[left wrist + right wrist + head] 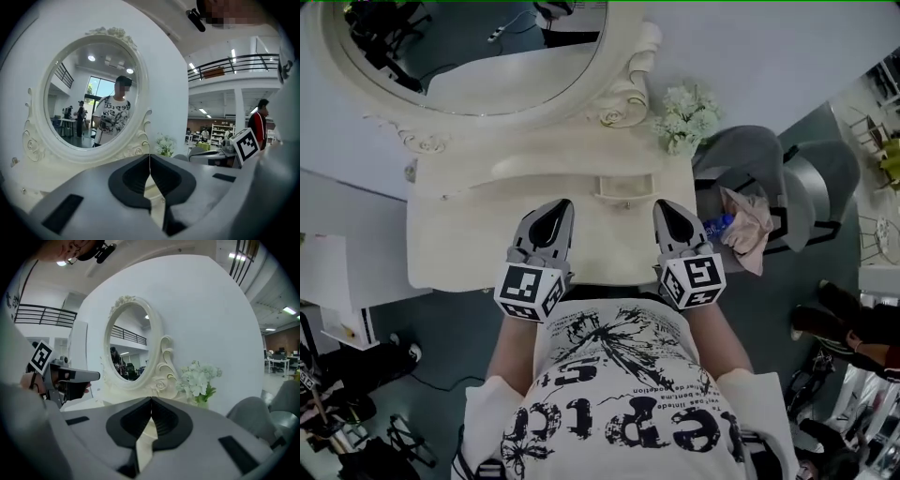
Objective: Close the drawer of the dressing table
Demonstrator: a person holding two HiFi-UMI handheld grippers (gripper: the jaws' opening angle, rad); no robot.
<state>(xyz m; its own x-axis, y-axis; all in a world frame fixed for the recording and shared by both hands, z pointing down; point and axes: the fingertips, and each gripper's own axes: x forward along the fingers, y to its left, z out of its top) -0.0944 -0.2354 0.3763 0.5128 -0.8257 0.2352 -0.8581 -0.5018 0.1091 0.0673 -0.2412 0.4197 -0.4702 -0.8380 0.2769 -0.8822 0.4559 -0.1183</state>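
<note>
The cream dressing table (450, 244) with its oval mirror (478, 56) stands right in front of me. At the middle of its raised back ledge a small rectangular drawer (624, 187) juts slightly out over the tabletop. My left gripper (558, 208) hovers over the front of the tabletop, left of that drawer, with its jaws shut and nothing between them (149, 161). My right gripper (667, 208) is level with it, just right of the drawer, also shut and empty (151, 404). Both point toward the mirror. The table's front face is hidden under my body.
White flowers (686, 117) stand at the table's back right corner. A grey chair (759, 159) with a pink cloth (752, 232) and a blue bottle (718, 225) sits close to the table's right side. Cables and gear lie on the floor at the left (356, 412).
</note>
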